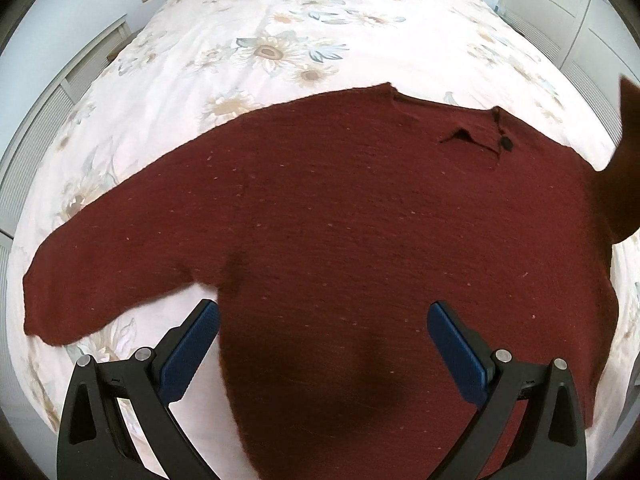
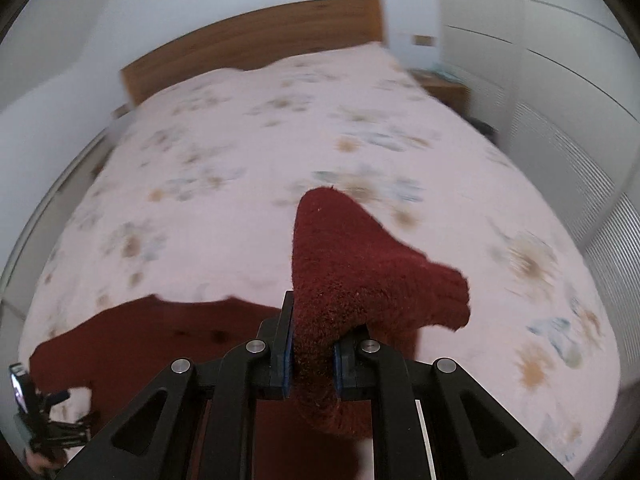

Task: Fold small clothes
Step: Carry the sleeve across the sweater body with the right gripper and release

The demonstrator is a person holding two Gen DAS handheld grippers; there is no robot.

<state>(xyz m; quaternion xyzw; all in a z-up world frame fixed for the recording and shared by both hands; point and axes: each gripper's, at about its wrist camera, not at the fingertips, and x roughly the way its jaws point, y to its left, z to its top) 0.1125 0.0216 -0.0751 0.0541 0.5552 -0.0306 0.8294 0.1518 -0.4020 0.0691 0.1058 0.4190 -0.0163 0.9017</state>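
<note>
Left wrist view: the left gripper [image 1: 322, 344] hangs above the lower body of the dark red sweater [image 1: 340, 240], its jaws wide apart and nothing between them. The sweater lies spread near the foot edge of the bed [image 1: 280, 28], neckline toward the headboard, one sleeve [image 1: 100, 276] stretched out flat toward the left edge. At the right edge of this view a fold of the same knit rises off the bed. Nothing pins the body down; a pull on the raised part can, in my judgement, drag the whole garment across the bedcover and skew the fold line.

Right wrist view: the right gripper [image 2: 314, 364] is clamped on the other sleeve [image 2: 360, 272], which bunches thickly between the pads and flops over to the right, clear of the bed. The background is smeared with motion. Risks noted: the loose cuff end may double under when laid down, leaving a lump; the bulky knit may slip from a grip on so little cloth; the sleeve may land crooked across the chest.
</note>
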